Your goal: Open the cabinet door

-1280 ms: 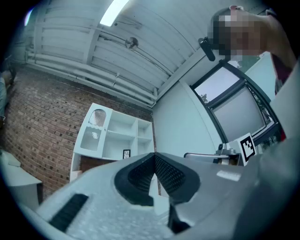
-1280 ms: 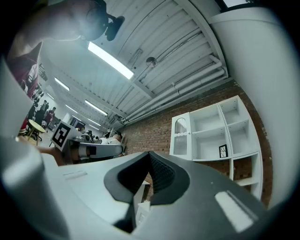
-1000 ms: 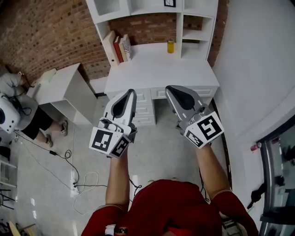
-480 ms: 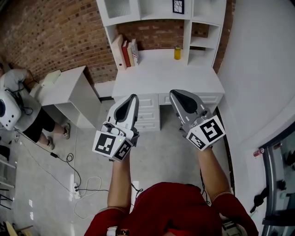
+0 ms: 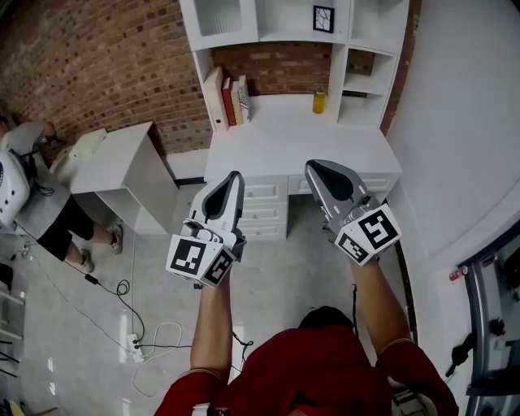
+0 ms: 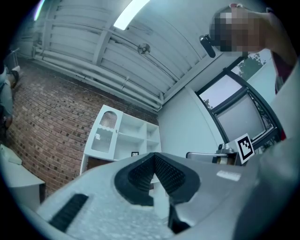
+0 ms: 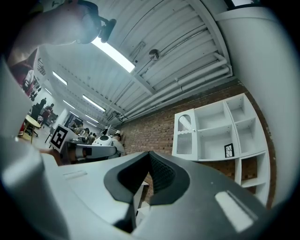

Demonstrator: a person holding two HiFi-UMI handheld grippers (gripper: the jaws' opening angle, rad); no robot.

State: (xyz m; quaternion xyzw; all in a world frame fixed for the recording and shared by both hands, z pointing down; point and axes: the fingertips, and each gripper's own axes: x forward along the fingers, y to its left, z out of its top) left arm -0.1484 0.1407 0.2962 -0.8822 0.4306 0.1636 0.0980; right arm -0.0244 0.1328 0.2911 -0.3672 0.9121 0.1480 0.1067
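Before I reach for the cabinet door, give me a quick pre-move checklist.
1. Cabinet door found, closed, upper left of the shelf unit: ok.
2. Left gripper empty: ok.
3. Right gripper empty: ok.
4. Jaws open for a grasp: not ok, both are together.
5. Grippers at the door: not ok, both hang over the floor short of the desk.
6. Door handle located: cannot tell.

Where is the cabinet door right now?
In the head view, the cabinet door sits top centre-left, closing the upper left compartment of the white shelf unit above the desk, directly over the books.
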